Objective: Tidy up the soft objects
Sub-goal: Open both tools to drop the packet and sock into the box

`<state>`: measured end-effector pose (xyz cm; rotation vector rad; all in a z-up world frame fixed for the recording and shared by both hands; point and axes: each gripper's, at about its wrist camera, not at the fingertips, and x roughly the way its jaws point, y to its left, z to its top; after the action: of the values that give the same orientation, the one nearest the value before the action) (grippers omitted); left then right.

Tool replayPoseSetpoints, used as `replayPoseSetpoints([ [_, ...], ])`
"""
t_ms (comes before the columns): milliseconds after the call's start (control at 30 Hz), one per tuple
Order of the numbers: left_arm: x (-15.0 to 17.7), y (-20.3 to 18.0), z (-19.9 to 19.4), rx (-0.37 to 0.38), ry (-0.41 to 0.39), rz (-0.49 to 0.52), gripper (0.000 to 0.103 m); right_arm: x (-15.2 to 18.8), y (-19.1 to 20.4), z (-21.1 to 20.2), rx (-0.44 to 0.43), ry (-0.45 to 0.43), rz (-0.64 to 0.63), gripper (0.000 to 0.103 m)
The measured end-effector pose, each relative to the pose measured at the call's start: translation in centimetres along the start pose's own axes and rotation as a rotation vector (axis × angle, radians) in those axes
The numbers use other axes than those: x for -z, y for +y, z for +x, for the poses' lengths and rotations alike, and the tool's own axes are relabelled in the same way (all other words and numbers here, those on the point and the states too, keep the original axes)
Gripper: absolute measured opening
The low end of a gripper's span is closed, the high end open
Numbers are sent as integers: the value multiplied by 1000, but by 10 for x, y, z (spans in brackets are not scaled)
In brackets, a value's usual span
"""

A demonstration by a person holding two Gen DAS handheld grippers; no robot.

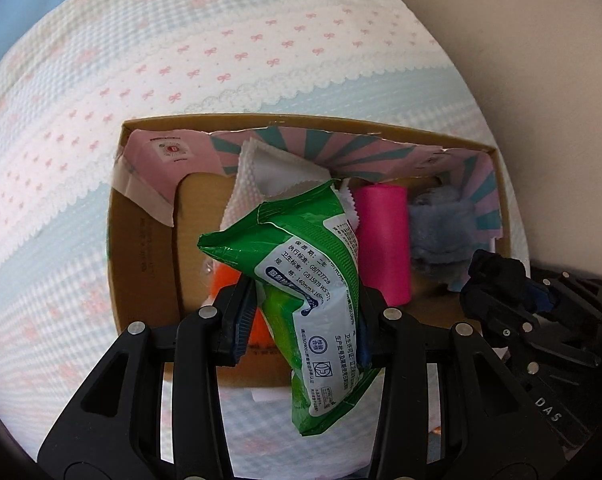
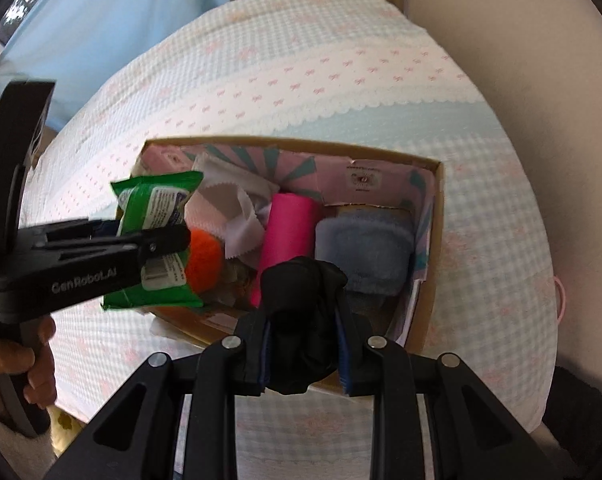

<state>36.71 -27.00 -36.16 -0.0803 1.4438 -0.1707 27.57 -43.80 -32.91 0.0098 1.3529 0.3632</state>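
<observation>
Left wrist view: our left gripper clamps the green wipes pack; lower it beside the pink roll.
Right gripper: pinching black cloth; drop it in the box near the blue towel.

"GenRoboLAI" on left tool

Both wrist views look steeply down, close above the cardboard box they share.

Both grippers are matte black plastic: the left gripper and right gripper have triangular cut-outs, silver rivets and blue-edged pads. White "GenRoboAI" lettering sits at left-centre in the right wrist view.
</observation>
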Motion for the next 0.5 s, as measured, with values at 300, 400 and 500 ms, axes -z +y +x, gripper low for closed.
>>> replayPoseSetpoints([
  [300, -6, 2, -14, -28, -2, 34, 103, 0, 4, 17, -45, 49, -24, 97],
  [400, -6, 11, -19, -26, -6, 28, 103, 3, 6, 17, -35, 50, -25, 97],
  [500, -4, 17, -24, -23, -11, 25, 103, 3, 6, 13, -31, 32, 1, 97],
])
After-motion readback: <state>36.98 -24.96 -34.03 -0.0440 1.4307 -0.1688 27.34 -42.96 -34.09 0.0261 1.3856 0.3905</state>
